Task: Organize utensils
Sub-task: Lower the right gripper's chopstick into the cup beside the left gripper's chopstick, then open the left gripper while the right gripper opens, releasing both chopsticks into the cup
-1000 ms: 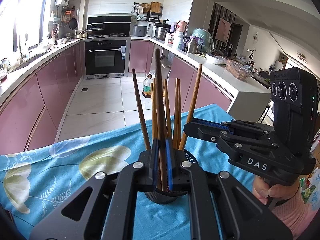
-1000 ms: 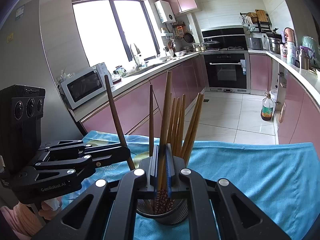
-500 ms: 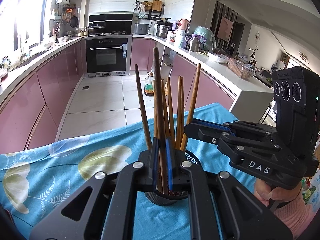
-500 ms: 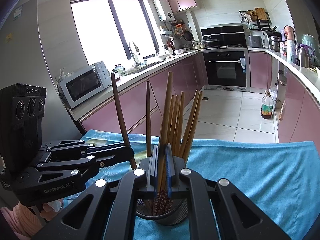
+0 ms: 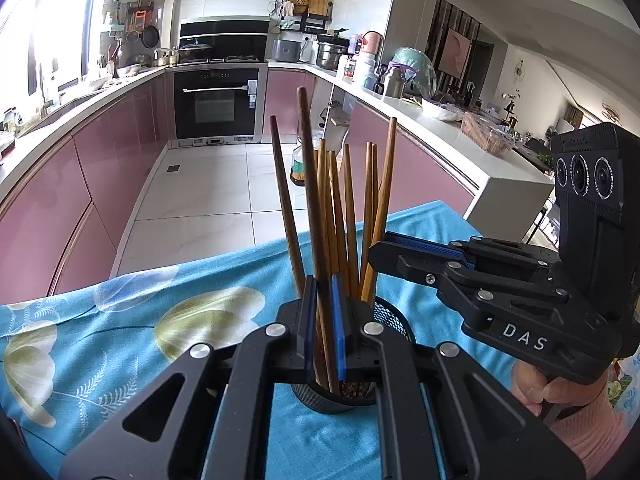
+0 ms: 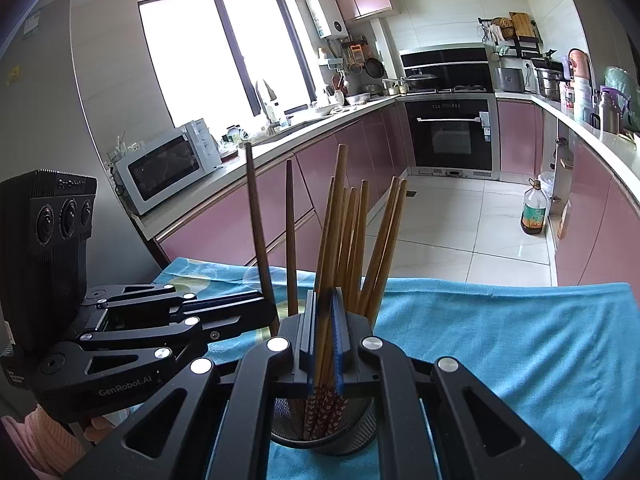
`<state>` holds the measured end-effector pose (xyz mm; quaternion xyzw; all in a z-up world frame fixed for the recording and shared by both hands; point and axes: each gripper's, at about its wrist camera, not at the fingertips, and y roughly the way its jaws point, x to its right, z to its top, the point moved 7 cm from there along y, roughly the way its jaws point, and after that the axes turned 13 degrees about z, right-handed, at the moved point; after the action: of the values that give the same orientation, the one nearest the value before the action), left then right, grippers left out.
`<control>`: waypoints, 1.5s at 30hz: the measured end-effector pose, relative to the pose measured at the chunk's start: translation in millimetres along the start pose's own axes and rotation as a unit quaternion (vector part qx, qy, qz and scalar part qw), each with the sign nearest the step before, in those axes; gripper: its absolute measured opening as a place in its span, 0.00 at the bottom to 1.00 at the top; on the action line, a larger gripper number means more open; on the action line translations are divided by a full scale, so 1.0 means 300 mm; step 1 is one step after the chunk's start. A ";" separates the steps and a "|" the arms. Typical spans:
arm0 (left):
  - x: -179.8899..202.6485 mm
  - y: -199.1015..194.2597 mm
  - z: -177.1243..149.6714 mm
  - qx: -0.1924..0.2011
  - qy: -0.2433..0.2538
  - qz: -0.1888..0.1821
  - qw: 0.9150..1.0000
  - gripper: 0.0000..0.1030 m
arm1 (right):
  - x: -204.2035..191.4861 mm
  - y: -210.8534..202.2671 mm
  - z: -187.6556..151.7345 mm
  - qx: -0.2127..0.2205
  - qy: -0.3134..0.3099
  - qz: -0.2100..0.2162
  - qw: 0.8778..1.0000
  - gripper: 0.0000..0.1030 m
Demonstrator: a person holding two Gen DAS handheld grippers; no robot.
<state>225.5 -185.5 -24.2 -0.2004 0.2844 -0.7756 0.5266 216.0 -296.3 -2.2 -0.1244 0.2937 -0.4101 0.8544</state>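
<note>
Daylight floods in through the window (image 6: 224, 60), which is blown out to plain white, and the same glare washes the far left edge of the left wrist view. The floor tiles (image 6: 480, 236) carry soft reflections. Both views are sharp in the middle, while fisheye distortion bends the counters (image 5: 420, 120) and black vignetting fills the corners. Shadows on the blue cloth (image 6: 520, 340) are faint.
</note>
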 end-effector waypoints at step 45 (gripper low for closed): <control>-0.063 -0.035 -0.135 0.041 -0.042 0.027 0.998 0.53 | -0.019 0.001 -0.082 0.004 -0.013 -0.050 0.999 0.40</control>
<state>200.2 -155.5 -48.3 -0.2031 0.2357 -0.7628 0.5668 198.5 -290.9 -19.8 -0.1404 0.2744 -0.4518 0.8372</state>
